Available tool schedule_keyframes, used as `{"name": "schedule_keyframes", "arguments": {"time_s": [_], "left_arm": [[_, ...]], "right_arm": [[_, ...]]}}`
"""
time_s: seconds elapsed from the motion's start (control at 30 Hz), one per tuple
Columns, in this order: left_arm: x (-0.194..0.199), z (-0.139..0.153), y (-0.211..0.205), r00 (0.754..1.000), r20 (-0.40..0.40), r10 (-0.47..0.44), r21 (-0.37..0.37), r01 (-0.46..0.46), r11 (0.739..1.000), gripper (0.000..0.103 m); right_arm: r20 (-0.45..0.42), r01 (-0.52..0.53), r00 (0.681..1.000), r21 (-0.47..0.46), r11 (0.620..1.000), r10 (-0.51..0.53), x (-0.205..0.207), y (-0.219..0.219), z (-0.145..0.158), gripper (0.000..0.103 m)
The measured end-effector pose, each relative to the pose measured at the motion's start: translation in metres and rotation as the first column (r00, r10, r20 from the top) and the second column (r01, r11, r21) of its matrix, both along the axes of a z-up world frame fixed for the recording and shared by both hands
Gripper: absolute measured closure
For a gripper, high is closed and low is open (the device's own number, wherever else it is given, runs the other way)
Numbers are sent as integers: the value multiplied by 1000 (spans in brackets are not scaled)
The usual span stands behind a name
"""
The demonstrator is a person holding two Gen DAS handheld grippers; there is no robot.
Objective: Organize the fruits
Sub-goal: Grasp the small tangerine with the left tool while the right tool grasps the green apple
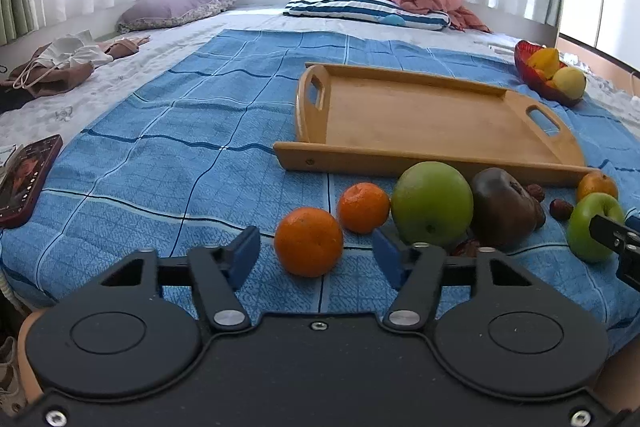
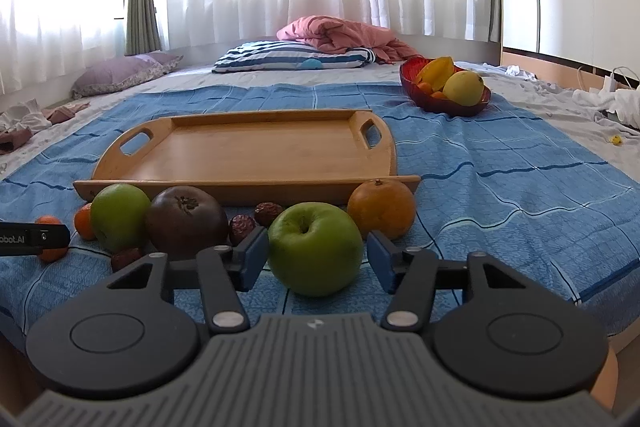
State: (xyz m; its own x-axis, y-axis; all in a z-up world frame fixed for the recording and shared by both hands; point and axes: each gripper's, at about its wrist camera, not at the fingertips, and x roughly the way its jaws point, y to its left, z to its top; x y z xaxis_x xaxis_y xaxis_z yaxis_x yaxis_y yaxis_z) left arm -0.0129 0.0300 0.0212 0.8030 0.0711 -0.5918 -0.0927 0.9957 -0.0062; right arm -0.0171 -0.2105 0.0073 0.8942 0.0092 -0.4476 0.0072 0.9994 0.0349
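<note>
- On the blue blanket [image 1: 168, 131], a row of fruit sits just in front of the wooden tray [image 1: 420, 115], and the tray has nothing in it yet
- At the left end, the left claw [image 1: 316, 251] has a small orange [image 1: 308, 241] between its blue pads [image 1: 244, 255]. The pads stand partly apart and do not press on it; there is a gap on each side
- Squeeze slowly so the round orange does not roll away, and keep it in the middle of the pads
- Next along come another orange [image 1: 363, 207], a big green apple [image 1: 432, 203] and a dark brown fruit [image 1: 502, 207]. They sit close, so lift straight up and do not bump them
- At the right, the right claw [image 2: 316, 259] is around a green apple [image 2: 314, 249]. Its pads look very near the apple's sides, but I cannot tell if they touch
- Grab this apple at its fattest part, since it is smooth and could slip
- Then I think each fruit should go up over the tray's rim and down softly
- Far right, a red bowl [image 2: 424, 99] already holds yellow fruit
</note>
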Motion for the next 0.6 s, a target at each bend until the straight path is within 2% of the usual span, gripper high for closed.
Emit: {"name": "schedule_keyframes", "arguments": {"time_s": [0.1,0.43,0.6], "left_arm": [[1,-1,0,1000,-5,1,3,-1,1000,57],[9,-8,3,1000,-24,2,-4,-2,1000,58],[12,-15,4,999,-37,9,-8,-9,1000,59]], "right_arm": [[-3,-2,1000,-6,1000,2,0,2,-1,43],[-4,-5,1000,-27,1000,5,2,6,-2,43],[-7,1,1000,-44,999,-2,3,9,-3,35]]}}
